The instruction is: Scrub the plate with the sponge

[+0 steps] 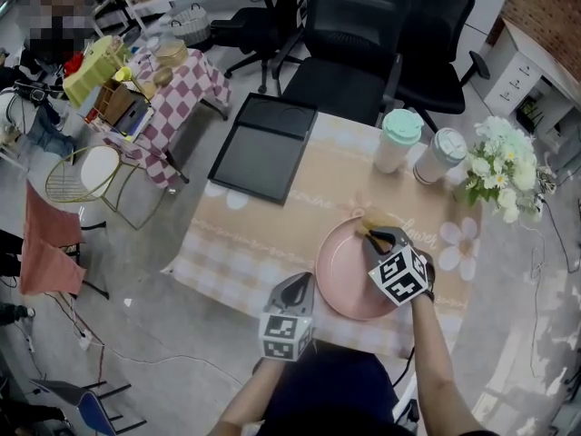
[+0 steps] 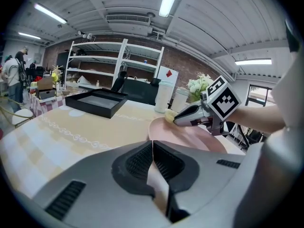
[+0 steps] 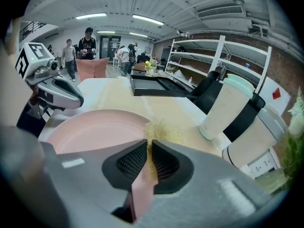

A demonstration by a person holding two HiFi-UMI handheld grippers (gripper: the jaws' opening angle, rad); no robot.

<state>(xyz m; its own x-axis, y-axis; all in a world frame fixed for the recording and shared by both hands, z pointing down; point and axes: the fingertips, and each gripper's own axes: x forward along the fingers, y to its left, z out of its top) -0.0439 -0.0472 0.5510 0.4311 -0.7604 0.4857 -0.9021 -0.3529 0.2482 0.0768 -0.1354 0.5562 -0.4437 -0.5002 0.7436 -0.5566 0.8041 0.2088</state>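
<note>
A pink plate [image 1: 349, 275] lies on the table near its front right; it also shows in the left gripper view [image 2: 192, 136] and the right gripper view [image 3: 90, 133]. My right gripper [image 1: 370, 234] is over the plate's far rim, shut on a yellow sponge [image 1: 362, 224] that pokes out past its jaws [image 3: 164, 131] and rests at the rim. From the left gripper view, the right gripper [image 2: 176, 119] holds the sponge [image 2: 169, 116] at the plate's far edge. My left gripper [image 1: 301, 285] hangs just left of the plate, shut and empty [image 2: 152, 145].
A black tray [image 1: 263, 148] lies at the table's far left. Two lidded cups [image 1: 398, 140] [image 1: 439, 155] and a bunch of white flowers [image 1: 502, 166] stand at the far right. Office chairs [image 1: 354, 44] are behind the table, and a checked side table [image 1: 177, 84] stands to the left.
</note>
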